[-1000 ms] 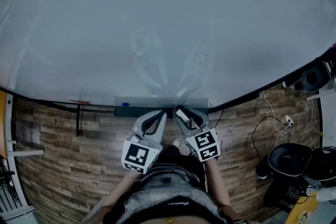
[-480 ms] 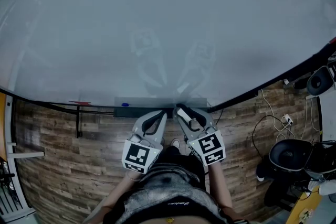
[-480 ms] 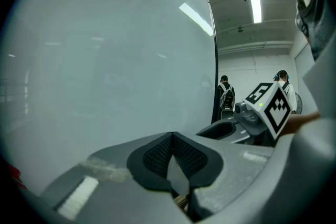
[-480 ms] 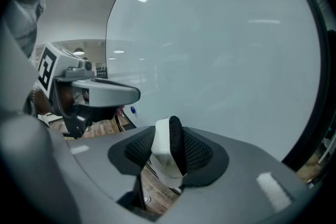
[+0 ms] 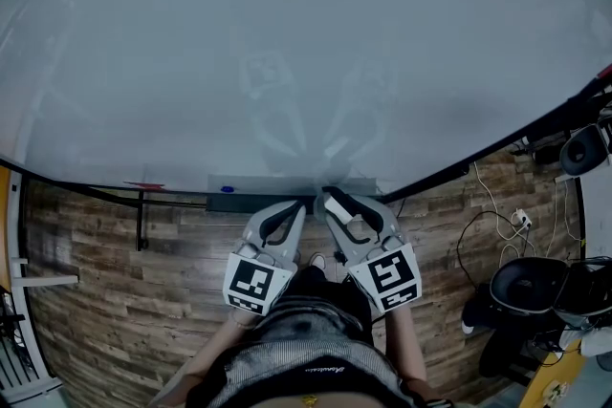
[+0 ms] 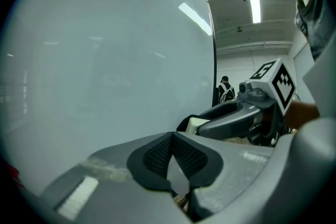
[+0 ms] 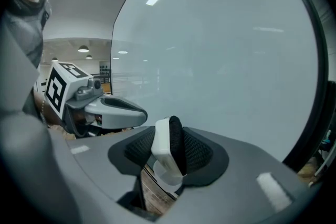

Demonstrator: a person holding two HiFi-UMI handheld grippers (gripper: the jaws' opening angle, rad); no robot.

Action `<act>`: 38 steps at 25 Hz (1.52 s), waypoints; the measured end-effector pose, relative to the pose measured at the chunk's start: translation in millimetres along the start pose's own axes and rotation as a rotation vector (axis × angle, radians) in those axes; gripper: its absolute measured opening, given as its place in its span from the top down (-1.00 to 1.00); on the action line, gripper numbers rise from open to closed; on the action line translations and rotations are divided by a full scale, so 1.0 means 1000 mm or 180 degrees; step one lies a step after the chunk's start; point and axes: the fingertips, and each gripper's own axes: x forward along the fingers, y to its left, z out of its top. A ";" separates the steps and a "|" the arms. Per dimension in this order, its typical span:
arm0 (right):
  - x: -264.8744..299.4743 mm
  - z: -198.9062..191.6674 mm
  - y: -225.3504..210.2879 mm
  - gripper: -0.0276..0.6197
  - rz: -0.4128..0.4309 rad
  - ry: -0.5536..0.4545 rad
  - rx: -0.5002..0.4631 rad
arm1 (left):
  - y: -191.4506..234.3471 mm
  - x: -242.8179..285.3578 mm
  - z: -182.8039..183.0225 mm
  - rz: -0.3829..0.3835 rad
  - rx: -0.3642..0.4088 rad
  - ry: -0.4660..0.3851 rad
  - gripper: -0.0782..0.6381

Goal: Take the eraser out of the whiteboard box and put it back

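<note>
No legible text, numbers or signs, only coded square markers point(image 5: 251, 285)

Both forearms reach forward, side by side. The left gripper point(image 5: 300, 205) has its jaws pressed together with nothing between them. Just beside it, the right gripper point(image 5: 330, 199) clamps an eraser point(image 7: 164, 145) between its pads.

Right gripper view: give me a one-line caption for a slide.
Right gripper clamps the white, black-felted eraser in front of the whiteboard, with the shut left gripper alongside.
</note>
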 end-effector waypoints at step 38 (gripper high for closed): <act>-0.032 0.049 0.010 0.40 0.0099 -0.0138 0.0006 | -0.004 -0.005 -0.003 0.0019 0.0007 0.0005 0.78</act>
